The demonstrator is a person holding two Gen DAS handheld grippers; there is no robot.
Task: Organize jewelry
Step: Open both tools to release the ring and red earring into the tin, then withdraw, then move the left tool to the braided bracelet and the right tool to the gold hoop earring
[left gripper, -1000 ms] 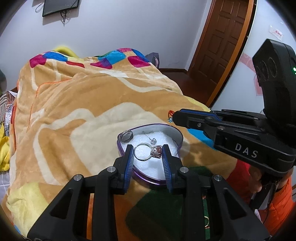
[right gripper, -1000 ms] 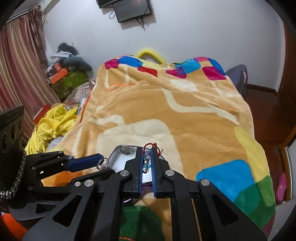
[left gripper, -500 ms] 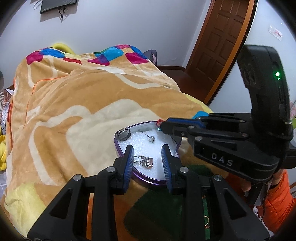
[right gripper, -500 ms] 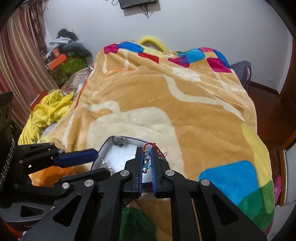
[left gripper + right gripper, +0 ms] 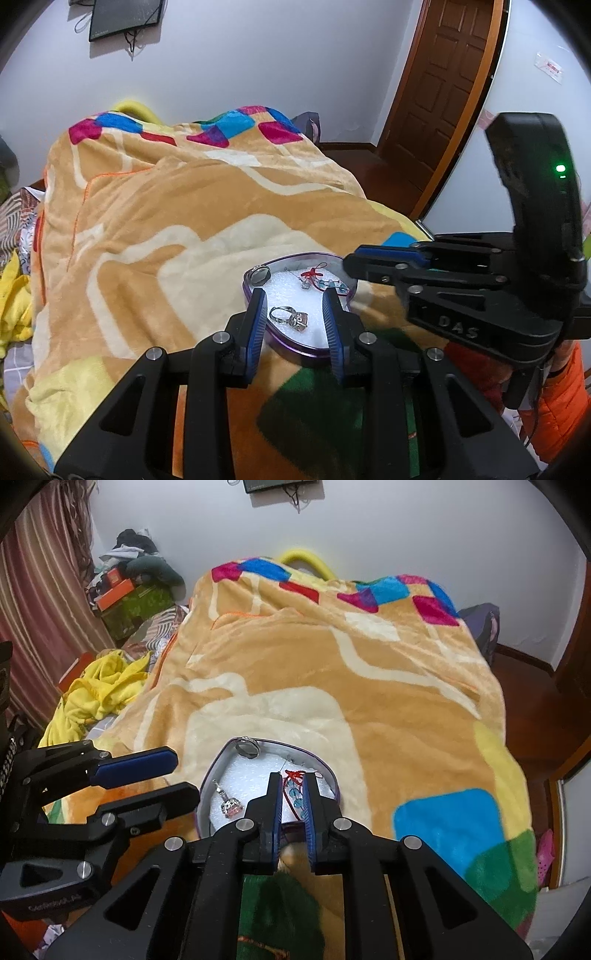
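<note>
My right gripper [image 5: 292,794], jaws just parting around the bead bracelet [image 5: 295,799], should spread wider — straight up, clear of the heart tin [image 5: 218,771].

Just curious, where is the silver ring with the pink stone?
In the left wrist view, the ring lies on the heart-shaped box's white padding, between the open left gripper's fingers.

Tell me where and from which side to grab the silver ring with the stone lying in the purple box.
Grip the ring across its thin silver band, coming from straight above. It lies flat on the white foam of the purple box, stone end toward the right gripper, so a side approach would likely meet the box wall.
</note>
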